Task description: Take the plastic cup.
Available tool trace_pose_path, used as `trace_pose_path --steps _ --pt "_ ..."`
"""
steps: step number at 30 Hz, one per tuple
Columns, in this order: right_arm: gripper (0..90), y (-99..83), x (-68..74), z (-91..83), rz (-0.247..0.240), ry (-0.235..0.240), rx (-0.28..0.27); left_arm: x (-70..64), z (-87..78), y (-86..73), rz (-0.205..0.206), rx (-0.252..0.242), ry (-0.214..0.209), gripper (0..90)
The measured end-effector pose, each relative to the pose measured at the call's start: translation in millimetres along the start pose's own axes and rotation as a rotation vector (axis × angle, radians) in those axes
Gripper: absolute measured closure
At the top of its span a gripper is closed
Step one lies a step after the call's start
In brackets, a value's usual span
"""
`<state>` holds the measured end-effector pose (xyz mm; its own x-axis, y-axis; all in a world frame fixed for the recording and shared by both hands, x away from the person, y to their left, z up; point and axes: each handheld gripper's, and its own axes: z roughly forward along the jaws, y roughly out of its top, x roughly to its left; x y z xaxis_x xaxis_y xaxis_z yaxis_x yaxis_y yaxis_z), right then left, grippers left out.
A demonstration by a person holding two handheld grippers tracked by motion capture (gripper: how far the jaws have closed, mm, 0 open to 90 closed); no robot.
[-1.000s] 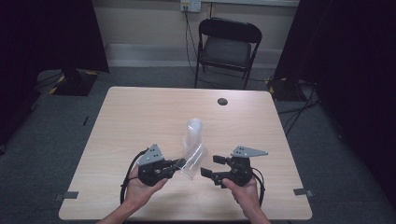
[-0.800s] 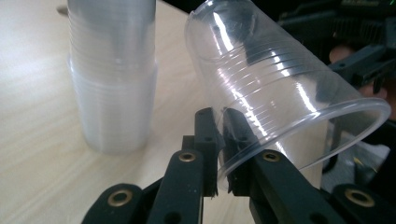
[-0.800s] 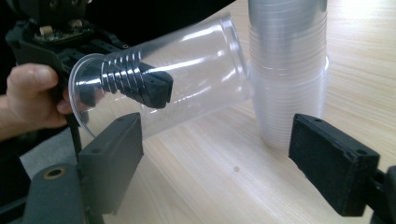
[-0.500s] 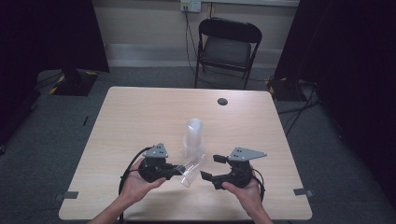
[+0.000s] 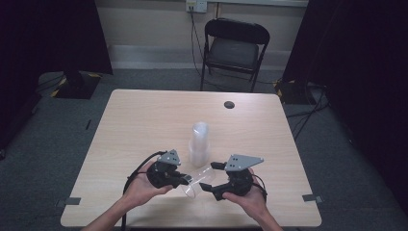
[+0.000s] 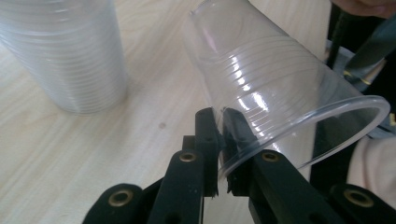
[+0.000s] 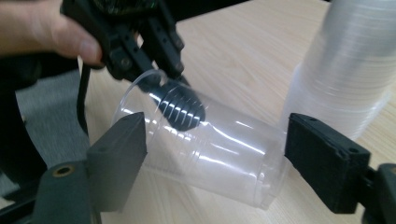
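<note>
1. We see a light wooden desk with a person's 2 hands at its near edge, each hand holding 1 tool.
2. The left tool is closed on the rim of a single clear plastic cup; in the left gripper view its 2 black jaws pinch the cup wall between them, 1 jaw inside and 1 outside.
3. The cup lies on its side, low over the desk between the 2 tools, with its open mouth toward the left tool and its base toward the stack.
4. The right tool is open; in the right gripper view its jaws stand wide apart on both sides of the cup, and we cannot tell if they touch it.
5. A stack of clear cups stands upside down on the desk, just behind the single cup.
6. A small dark round spot is near the far edge of the desk, and a black folding chair stands behind the desk.
</note>
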<state>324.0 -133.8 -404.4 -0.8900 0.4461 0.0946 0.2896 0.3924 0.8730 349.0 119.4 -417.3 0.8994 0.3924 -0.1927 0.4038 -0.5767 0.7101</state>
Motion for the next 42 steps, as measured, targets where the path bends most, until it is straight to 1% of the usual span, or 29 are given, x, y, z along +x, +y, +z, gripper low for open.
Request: trace_pose_path --steps 2,3,6,7,9,10,11,13,14,15,16,19,20,21,23,24,25,26,27,28,29,31,32,33,37,38,39,41,42 --pt "19.0 1.7 2.1 2.6 -0.03 0.004 0.022 0.8 2.1 0.5 -0.001 0.023 -0.022 85.8" --pt "18.3 2.8 3.2 3.7 -0.047 0.008 0.025 0.8 3.1 0.4 0.001 0.022 -0.019 85.8" --pt "17.8 4.7 6.6 6.8 -0.088 0.007 0.05 0.5 4.9 0.9 -0.013 0.029 -0.037 85.8" --pt "17.7 4.9 7.8 8.2 -0.103 0.018 0.062 1.4 5.1 1.4 -0.013 0.037 -0.045 85.8" --pt "15.7 4.1 9.4 11.5 -0.132 0.031 0.092 2.3 5.7 1.5 -0.023 0.033 -0.049 85.8" --pt "15.7 4.1 9.4 11.5 -0.132 0.031 0.092 2.3 5.7 1.5 -0.023 0.033 -0.049 85.9" --pt "14.2 2.2 11.0 14.0 -0.156 0.036 0.112 5.2 4.7 1.5 -0.028 0.044 -0.059 86.0" --pt "13.6 0.2 11.7 15.7 -0.171 0.04 0.131 7.8 5.1 1.2 -0.052 0.032 -0.065 86.6" --pt "13.5 -0.8 12.0 16.8 -0.179 0.029 0.141 9.0 6.2 1.0 -0.066 0.028 -0.068 86.8" --pt "13.5 -2.1 12.6 17.4 -0.187 0.022 0.146 10.4 5.4 1.1 -0.069 0.03 -0.074 86.9" --pt "13.4 -3.0 12.7 18.1 -0.196 0.02 0.148 11.9 5.1 1.4 -0.082 0.015 -0.082 87.1" --pt "12.5 -5.9 13.9 19.8 -0.209 -0.001 0.151 12.8 6.1 2.8 -0.094 0.015 -0.087 87.4" --pt "12.5 -5.9 13.9 19.8 -0.209 -0.001 0.151 12.8 6.1 2.8 -0.094 0.015 -0.087 87.4" --pt "11.7 -7.4 15.5 21.7 -0.227 -0.018 0.158 14.3 6.6 3.9 -0.115 0.018 -0.095 87.4" --pt "12.1 -8.9 18.2 23.8 -0.26 -0.048 0.166 15.3 6.9 4.5 -0.119 0.013 -0.096 87.4" --pt "12.2 -9.4 18.9 24.5 -0.27 -0.058 0.168 15.0 7.0 5.2 -0.122 0.013 -0.083 87.4" --pt "12.2 -9.9 19.8 25.6 -0.282 -0.076 0.17 15.1 7.4 5.7 -0.131 0.009 -0.089 87.4" --pt "12.1 -10.0 20.1 26.1 -0.288 -0.084 0.168 15.1 7.4 5.7 -0.131 0.009 -0.089 87.4" --pt "11.9 -10.3 20.2 27.2 -0.297 -0.09 0.169 15.0 8.7 8.1 -0.143 0.005 -0.101 87.3" --pt "11.9 -10.5 20.6 28.3 -0.303 -0.099 0.171 14.7 10.6 9.3 -0.162 -0.013 -0.137 87.3" --pt "12.3 -11.0 21.0 30.1 -0.316 -0.11 0.179 13.8 11.6 10.4 -0.17 -0.018 -0.142 87.3" --pt "12.3 -11.5 21.3 31.5 -0.316 -0.116 0.177 12.6 14.4 12.5 -0.177 -0.008 -0.135 87.3" --pt "12.5 -12.2 21.2 32.1 -0.309 -0.113 0.179 12.2 16.0 13.0 -0.191 -0.008 -0.125 87.2" --pt "12.6 -12.9 20.9 32.6 -0.305 -0.118 0.181 13.6 17.0 13.1 -0.192 0.001 -0.138 87.1" --pt "14.4 -15.5 21.4 34.1 -0.328 -0.146 0.198 15.0 22.2 15.6 -0.208 0.015 -0.137 87.2" --pt "14.4 -15.5 21.4 34.1 -0.328 -0.146 0.198 15.0 22.2 15.6 -0.208 0.015 -0.137 87.1" --pt "14.6 -16.3 20.6 35.7 -0.333 -0.161 0.199 15.4 27.1 18.0 -0.22 0.017 -0.147 87.2" --pt "14.5 -16.3 19.7 36.3 -0.333 -0.166 0.201 15.3 30.5 19.6 -0.236 0.015 -0.154 87.2" --pt "14.7 -16.6 20.0 36.5 -0.337 -0.169 0.202 15.7 32.4 19.9 -0.242 0.01 -0.167 87.2"
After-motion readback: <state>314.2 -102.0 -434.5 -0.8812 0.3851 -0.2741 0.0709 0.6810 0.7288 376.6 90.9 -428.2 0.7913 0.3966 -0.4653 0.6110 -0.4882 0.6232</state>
